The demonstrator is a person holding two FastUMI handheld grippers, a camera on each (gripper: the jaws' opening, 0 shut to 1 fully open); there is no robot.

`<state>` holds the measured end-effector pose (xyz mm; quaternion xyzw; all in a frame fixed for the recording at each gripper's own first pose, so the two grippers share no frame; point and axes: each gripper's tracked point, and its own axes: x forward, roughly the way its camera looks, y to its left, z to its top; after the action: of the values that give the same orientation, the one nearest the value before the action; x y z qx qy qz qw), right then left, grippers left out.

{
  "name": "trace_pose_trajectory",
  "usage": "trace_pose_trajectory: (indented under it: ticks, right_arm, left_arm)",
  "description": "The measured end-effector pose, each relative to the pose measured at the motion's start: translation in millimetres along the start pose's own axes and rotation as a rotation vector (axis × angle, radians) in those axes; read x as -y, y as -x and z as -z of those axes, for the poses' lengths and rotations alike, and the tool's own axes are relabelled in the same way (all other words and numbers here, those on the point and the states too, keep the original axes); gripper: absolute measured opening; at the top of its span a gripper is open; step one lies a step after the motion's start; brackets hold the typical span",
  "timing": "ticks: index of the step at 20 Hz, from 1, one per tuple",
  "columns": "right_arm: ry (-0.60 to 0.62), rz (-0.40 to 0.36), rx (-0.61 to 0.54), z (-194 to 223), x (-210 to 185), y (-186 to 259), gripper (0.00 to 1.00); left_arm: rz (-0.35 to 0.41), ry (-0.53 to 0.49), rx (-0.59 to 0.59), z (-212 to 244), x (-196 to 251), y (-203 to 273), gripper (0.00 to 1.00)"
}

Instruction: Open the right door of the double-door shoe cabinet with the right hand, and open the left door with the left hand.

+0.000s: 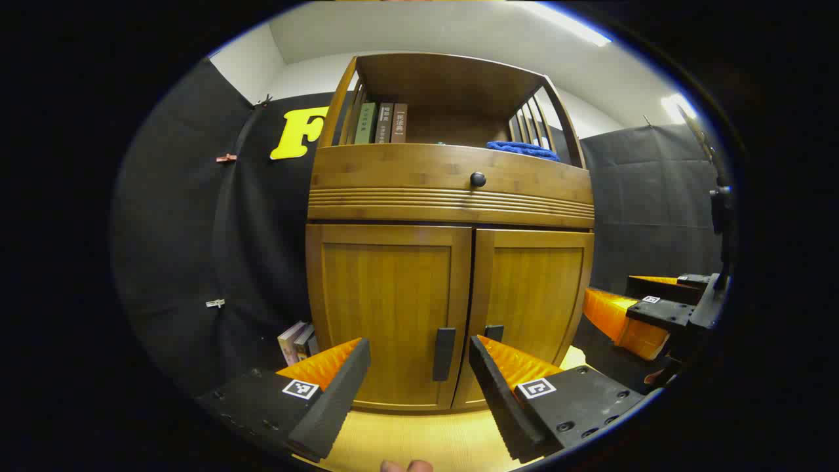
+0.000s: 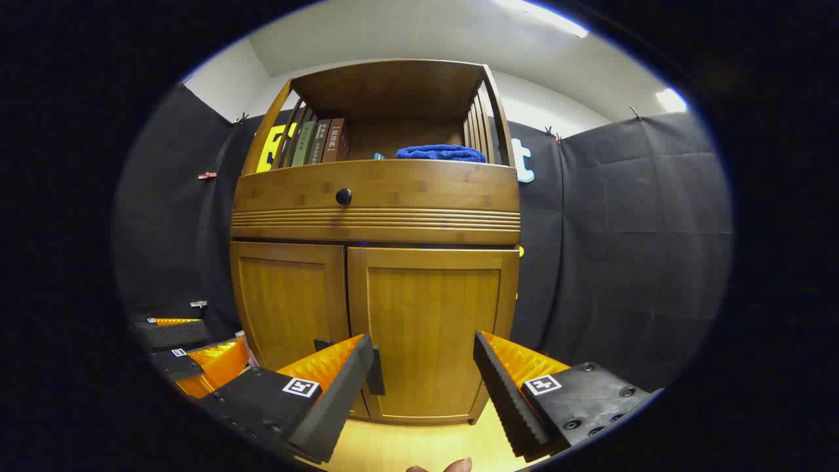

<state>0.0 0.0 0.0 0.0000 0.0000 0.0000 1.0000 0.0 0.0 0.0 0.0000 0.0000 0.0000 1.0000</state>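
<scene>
The shoe cabinet (image 1: 452, 275) stands upright straight ahead of both grippers, both lower doors closed flush. In the left gripper view, the left door (image 1: 387, 308) fills the space above and between the fingers, and its dark vertical handle (image 1: 444, 354) sits in the gap between them, nearer the right-hand finger, with nothing touching it. The left gripper (image 1: 419, 387) is spread wide and holds nothing. The right door (image 1: 531, 295) lies above its right-hand finger, which hides most of that door's handle.

In the right gripper view, the right door (image 2: 429, 328) rises between and above the fingers of the right gripper (image 2: 423, 387), which is also spread wide and empty. That door's handle (image 2: 375, 370) peeks out just beside the left-hand finger.

Above the doors runs a drawer front with a round dark knob (image 1: 478, 179). On the open shelf higher up stand a few books (image 1: 381, 122) at the left and a folded blue cloth (image 1: 522, 149) at the right. More books (image 1: 296, 341) lean by the cabinet's lower left side. The other gripper shows far right of the left gripper's fingers.
</scene>
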Motion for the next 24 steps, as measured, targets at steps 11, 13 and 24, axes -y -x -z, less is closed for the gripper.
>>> trace_pose_trajectory:
  ticks: [11, 13, 24]
  right_arm:
    - [0.025, -0.029, 0.005, -3.0, -8.1, 12.0, 0.98]
    - [0.03, -0.031, 0.005, -1.8, -9.2, 14.2, 0.97]
    - [0.0, -0.072, 0.01, -2.1, -37.3, 15.7, 0.99]
  left_arm:
    - [-0.012, 0.0, 0.0, 6.8, -0.2, 16.5, 0.94]
    - [-0.014, -0.003, 0.007, 6.0, -0.5, 18.1, 0.93]
    - [-0.042, -0.027, 0.051, -14.2, -18.3, 33.8, 0.94]
